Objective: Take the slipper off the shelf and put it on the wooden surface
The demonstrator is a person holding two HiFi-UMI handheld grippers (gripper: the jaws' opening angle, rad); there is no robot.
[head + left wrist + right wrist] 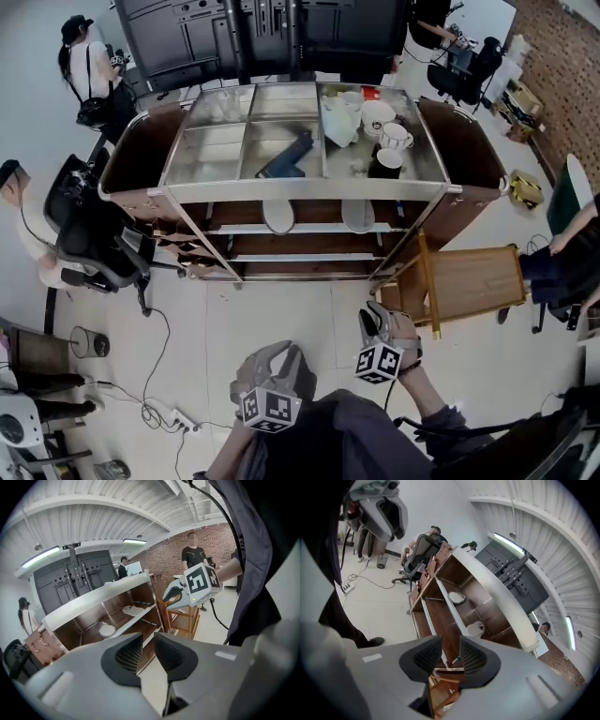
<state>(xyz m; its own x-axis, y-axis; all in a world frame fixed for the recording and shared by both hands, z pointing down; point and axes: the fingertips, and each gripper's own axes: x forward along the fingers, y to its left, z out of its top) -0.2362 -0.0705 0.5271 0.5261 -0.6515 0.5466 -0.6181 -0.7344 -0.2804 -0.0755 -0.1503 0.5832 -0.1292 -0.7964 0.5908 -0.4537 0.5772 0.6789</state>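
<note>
While the slipper and its twin lie on the shelf and nothing is on the wooden table, your left tongs and right tongs are a little open and empty, so every step is left.

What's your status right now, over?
Left gripper and right gripper open, empty. Two slippers on shelf, untouched. Wooden table alongside. Nothing seen blocking.

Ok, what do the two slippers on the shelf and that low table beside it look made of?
The left slipper and right slipper: pale, matte, possibly foam or soft fabric; too small to tell. The low table: light wood, by its even tan top and legs, with a low sheen.
</note>
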